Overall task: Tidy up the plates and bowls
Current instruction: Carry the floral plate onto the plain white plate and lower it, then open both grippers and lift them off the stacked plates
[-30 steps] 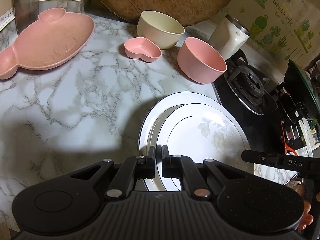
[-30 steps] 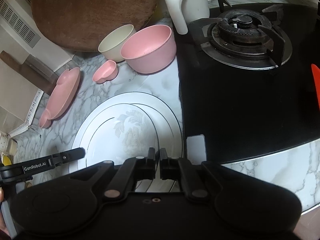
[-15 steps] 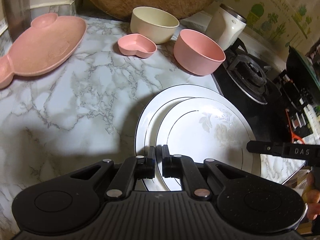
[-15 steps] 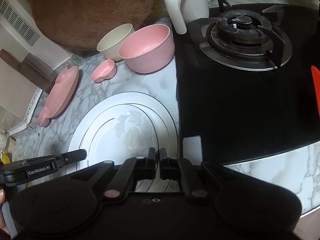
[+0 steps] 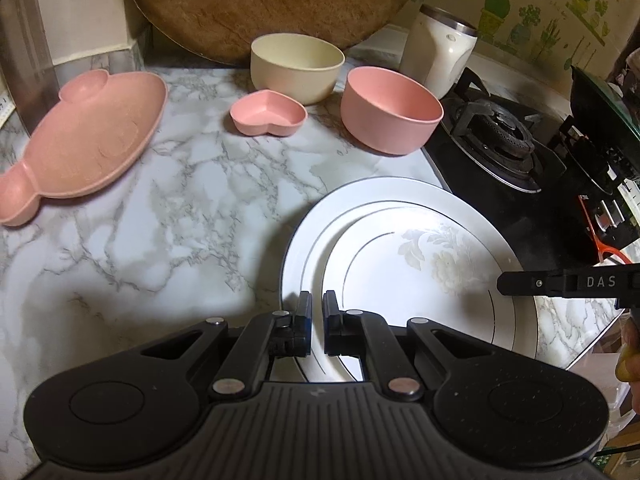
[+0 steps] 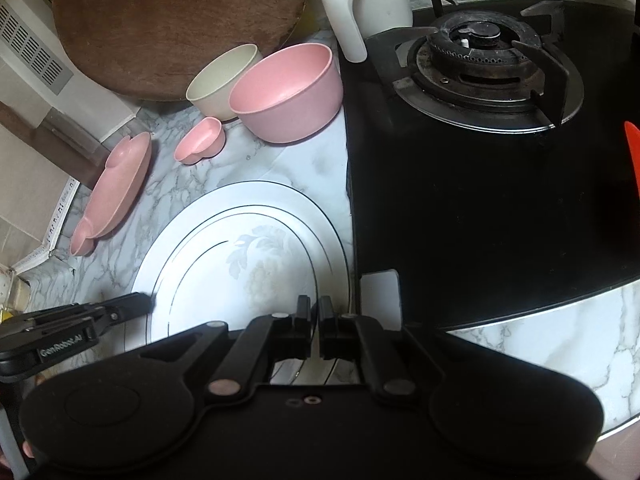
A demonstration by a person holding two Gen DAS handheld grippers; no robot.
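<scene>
Two white plates are stacked on the marble counter: a small floral plate (image 5: 420, 280) (image 6: 248, 264) lies on a larger white plate (image 5: 360, 200) (image 6: 256, 194). My left gripper (image 5: 317, 300) is shut and empty over the stack's near left edge. My right gripper (image 6: 314, 304) is shut and empty over its near right edge. Behind the plates stand a pink bowl (image 5: 392, 116) (image 6: 288, 96), a cream bowl (image 5: 296, 68) (image 6: 220, 80) and a pink heart dish (image 5: 268, 118) (image 6: 200, 142). A pink fish-shaped plate (image 5: 84, 136) (image 6: 116, 192) lies at the left.
A black gas stove (image 5: 496, 136) (image 6: 480, 52) borders the plates on the right. A white jug (image 5: 440, 56) (image 6: 360, 0) stands by it. A round wooden board (image 5: 260, 0) leans on the back wall. An orange object (image 6: 632, 152) shows at the far right.
The left gripper has rolled a little, so the counter looks more level in its view. The right gripper and all the dishes have kept still.
</scene>
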